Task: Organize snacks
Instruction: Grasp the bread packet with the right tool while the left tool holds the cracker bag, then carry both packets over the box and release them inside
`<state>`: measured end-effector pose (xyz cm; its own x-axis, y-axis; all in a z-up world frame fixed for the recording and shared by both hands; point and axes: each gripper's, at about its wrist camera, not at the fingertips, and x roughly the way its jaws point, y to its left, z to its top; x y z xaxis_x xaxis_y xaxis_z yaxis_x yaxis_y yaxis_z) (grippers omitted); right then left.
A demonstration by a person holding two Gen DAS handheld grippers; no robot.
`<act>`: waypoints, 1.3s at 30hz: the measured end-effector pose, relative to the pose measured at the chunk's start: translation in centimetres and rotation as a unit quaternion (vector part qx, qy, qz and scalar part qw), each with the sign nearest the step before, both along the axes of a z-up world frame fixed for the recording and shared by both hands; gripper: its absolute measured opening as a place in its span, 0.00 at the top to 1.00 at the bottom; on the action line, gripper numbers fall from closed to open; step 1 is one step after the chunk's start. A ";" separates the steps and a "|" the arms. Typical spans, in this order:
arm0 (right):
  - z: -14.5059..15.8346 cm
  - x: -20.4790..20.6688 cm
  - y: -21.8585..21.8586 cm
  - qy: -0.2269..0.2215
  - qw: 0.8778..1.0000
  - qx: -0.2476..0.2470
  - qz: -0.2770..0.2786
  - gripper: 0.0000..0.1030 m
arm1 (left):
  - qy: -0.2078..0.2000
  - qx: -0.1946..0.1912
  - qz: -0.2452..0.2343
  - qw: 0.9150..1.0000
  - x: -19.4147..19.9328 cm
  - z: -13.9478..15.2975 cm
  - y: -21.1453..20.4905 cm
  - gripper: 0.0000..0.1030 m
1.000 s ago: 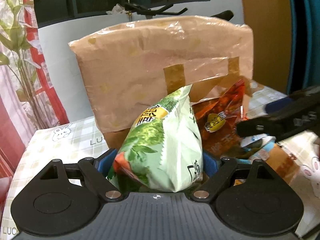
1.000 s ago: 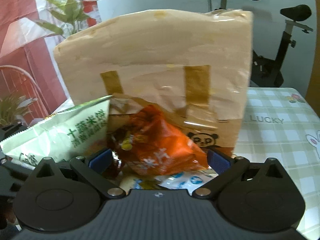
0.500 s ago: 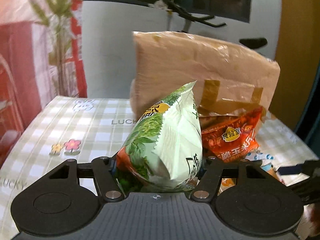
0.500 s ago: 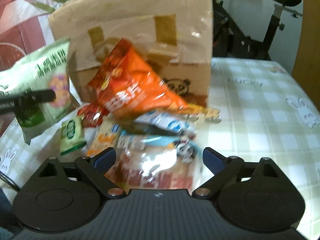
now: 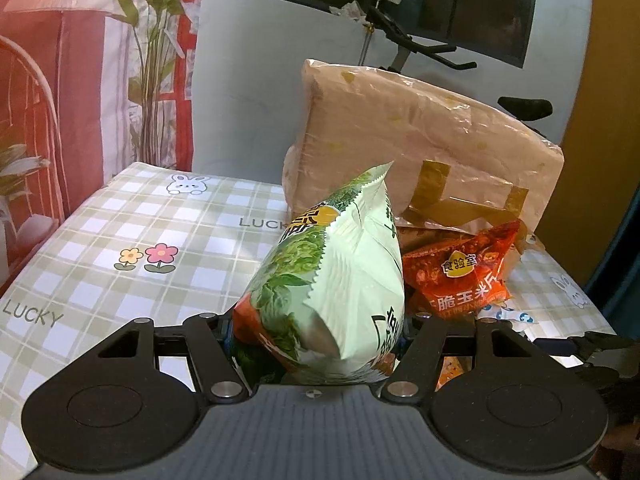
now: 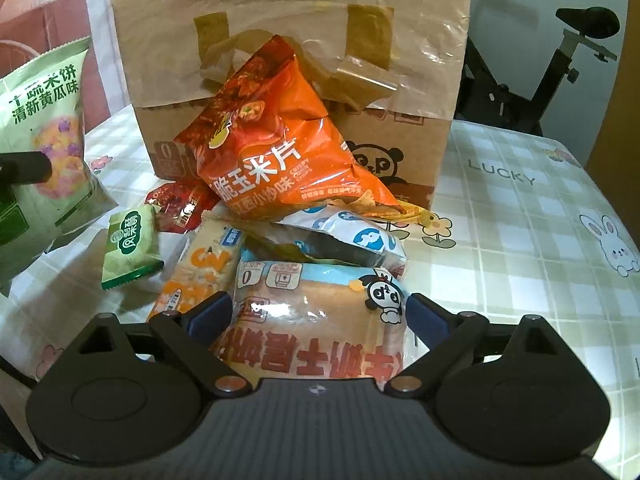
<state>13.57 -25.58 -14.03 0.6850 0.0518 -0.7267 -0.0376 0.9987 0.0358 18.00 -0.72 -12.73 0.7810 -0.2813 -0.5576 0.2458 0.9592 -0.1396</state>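
Note:
My left gripper [image 5: 316, 328] is shut on a pale green snack bag [image 5: 336, 280] and holds it upright above the checked tablecloth; the bag also shows at the left of the right wrist view [image 6: 40, 152]. An orange corn chip bag [image 6: 280, 148] leans on the cardboard box [image 6: 296, 40] and shows in the left wrist view [image 5: 460, 272]. My right gripper [image 6: 318, 320] is open with its fingers on either side of a clear bread pack with a panda [image 6: 320, 320]. A blue-white pack [image 6: 352, 240], an orange pack [image 6: 200, 276], a small green packet [image 6: 130, 246] and a red packet [image 6: 180, 204] lie in the pile.
The table carries a checked cloth [image 5: 140, 248] printed with rabbits and flowers. An exercise bike [image 6: 560, 60] stands behind the table on the right. A red and white curtain with plants [image 5: 80, 100] stands at the left. The right gripper's finger shows at the left wrist view's right edge [image 5: 580, 346].
My left gripper has swung left and back with the green bag. My right gripper has pulled back from the orange bag and come down around the bread pack.

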 end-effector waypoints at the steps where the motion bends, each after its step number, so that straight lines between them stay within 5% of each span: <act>1: 0.0 0.0 0.0 0.000 1.000 0.000 0.001 0.07 | -0.001 0.000 -0.001 1.000 -0.2 0.0 0.1 0.34; 8: 0.6 -0.5 -0.2 -0.004 1.000 0.008 0.016 0.25 | -0.009 -0.010 0.002 1.000 -1.0 0.3 0.4 0.34; 20: 2.5 -1.5 -0.9 -0.006 0.999 0.049 0.022 0.27 | -0.020 -0.031 0.001 0.999 -1.5 0.9 0.7 0.34; 39: 11.0 -3.0 -1.4 -0.150 0.988 0.029 0.035 0.28 | -0.080 -0.054 0.000 0.995 -1.1 5.2 1.3 0.34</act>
